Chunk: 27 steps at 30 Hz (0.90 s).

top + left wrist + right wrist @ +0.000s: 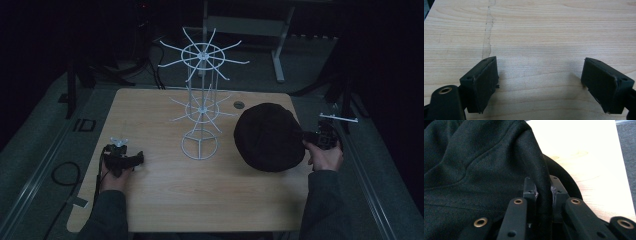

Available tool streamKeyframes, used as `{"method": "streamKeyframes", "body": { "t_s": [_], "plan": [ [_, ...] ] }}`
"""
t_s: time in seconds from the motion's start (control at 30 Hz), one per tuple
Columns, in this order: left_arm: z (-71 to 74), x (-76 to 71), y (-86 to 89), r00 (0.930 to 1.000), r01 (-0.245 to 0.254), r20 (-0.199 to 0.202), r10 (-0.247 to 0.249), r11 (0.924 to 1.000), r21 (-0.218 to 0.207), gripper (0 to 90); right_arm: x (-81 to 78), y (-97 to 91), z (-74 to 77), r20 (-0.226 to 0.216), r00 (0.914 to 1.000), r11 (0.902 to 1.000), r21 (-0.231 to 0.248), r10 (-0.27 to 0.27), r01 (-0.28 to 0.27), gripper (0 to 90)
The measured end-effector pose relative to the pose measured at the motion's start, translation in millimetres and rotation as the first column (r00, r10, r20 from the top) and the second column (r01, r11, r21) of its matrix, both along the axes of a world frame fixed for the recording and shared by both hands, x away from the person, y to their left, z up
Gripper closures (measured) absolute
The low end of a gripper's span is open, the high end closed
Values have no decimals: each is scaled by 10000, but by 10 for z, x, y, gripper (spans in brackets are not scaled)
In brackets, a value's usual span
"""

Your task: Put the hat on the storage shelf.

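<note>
The wooden table (165, 200) lay lengthwise from left to right, with a white wire rack (201, 100) standing upright at its middle, its spokes spreading from two rings above a round base. To the right of the rack, well apart from it, a black cap (270, 136) rested on the table near the right edge, its rounded body slightly longer from far to near. The right gripper (543, 192) met the cap at its right edge, and the jaws were closed tight on a fold of the black fabric, which ran up between them. At the near left, the left gripper (123, 158) sat low over bare wood, its jaws standing wide apart with nothing between them.
</note>
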State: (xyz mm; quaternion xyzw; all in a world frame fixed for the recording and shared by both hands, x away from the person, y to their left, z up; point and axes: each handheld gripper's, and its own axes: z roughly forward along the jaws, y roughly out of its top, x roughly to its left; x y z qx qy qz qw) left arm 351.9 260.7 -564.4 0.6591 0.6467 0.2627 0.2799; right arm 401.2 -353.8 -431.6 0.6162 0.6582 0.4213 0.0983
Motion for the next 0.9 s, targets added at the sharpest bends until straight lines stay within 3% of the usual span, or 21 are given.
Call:
{"method": "streamKeyframes", "body": {
  "t_s": [0.9],
  "plan": [
    [0, 0, 0, 10000, 2, -8, -2, 10000, -3, 151, 73, -62, 327, 352, 9994, 9986, 534, -11, -7, 787]
  ]
}}
